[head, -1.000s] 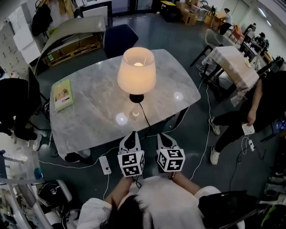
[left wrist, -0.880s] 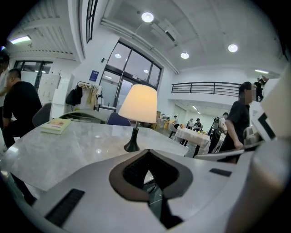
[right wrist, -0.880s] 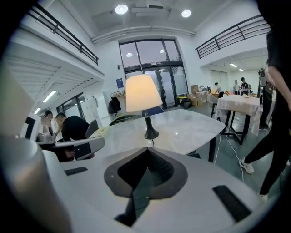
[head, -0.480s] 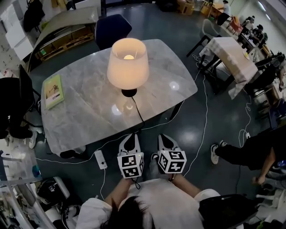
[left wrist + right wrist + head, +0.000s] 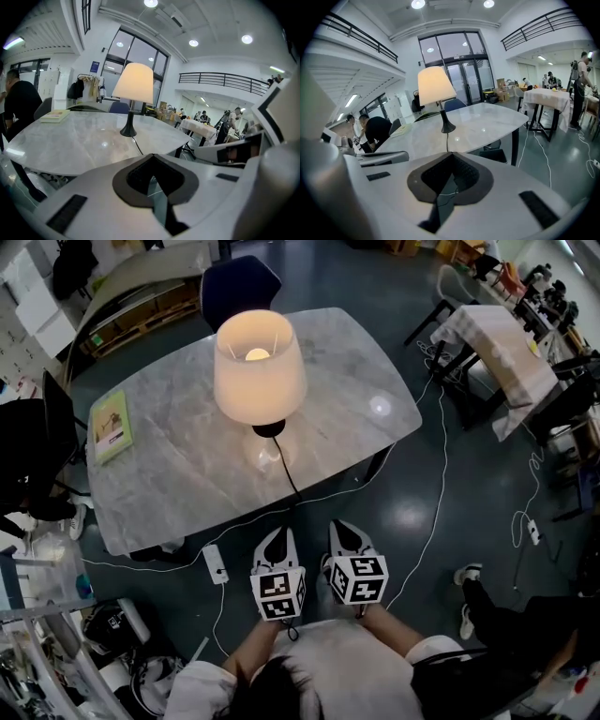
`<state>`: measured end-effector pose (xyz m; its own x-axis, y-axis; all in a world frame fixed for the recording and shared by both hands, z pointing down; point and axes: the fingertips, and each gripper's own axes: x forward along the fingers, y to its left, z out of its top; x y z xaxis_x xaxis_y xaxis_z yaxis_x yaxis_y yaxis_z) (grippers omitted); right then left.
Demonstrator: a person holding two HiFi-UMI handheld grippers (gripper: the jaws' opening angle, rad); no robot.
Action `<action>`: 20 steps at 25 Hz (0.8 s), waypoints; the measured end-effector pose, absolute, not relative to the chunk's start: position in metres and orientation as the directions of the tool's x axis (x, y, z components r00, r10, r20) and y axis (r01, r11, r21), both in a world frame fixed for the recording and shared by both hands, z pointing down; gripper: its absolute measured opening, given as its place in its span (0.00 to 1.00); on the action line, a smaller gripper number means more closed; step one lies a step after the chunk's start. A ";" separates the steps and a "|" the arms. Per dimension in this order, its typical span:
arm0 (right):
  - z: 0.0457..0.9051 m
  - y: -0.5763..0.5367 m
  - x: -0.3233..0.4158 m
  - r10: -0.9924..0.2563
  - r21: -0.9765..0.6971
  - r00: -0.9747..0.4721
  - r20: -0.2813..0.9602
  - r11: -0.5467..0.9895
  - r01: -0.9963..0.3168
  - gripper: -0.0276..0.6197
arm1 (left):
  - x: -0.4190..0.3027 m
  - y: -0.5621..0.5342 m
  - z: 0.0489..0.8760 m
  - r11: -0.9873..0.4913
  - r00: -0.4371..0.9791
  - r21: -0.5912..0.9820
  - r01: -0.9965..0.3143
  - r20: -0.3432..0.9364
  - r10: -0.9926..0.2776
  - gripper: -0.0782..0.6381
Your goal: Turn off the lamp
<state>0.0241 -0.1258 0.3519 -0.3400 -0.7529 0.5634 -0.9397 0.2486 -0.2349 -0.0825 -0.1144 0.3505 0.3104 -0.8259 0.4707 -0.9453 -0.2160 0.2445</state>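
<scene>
Holds the left tongs and right tongs pressed together, empty, at lower centre, well short of the lit lamp upright on the surface at upper centre, left tongs likely nearer.

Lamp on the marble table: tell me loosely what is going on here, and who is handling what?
A person facing the table holds a two-jaw gripper in each hand. The left gripper and right gripper are side by side over the floor, short of the table's near edge, pointing toward the lamp. Both have their jaws shut with nothing between them. The lamp is lit and stands near the table's middle, its cord trailing off the near edge. Neither gripper touches it.
</scene>
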 end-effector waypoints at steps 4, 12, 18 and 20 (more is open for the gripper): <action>0.367 -0.127 0.027 -0.740 -0.246 -0.342 0.579 0.241 -0.939 0.04 | -0.080 -0.106 0.371 -0.209 0.308 0.243 -0.947 0.509 -0.803 0.12; 0.403 -0.137 0.042 -0.737 -0.265 -0.303 0.605 0.173 -0.949 0.04 | -0.068 -0.111 0.411 -0.245 0.341 0.242 -0.939 0.559 -0.755 0.12; 0.438 -0.142 0.050 -0.723 -0.282 -0.298 0.624 0.148 -0.948 0.04 | -0.060 -0.117 0.451 -0.256 0.349 0.238 -0.937 0.600 -0.720 0.12; 0.451 -0.144 0.052 -0.720 -0.289 -0.297 0.627 0.139 -0.947 0.04 | -0.057 -0.119 0.466 -0.274 0.354 0.225 -0.935 0.612 -0.707 0.12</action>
<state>0.0520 -0.1439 0.4506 -0.2974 -0.7203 0.6267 -0.9470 0.1392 -0.2895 -0.0570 -0.1194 0.4655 0.3544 -0.7069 0.6121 -0.9351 -0.2739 0.2250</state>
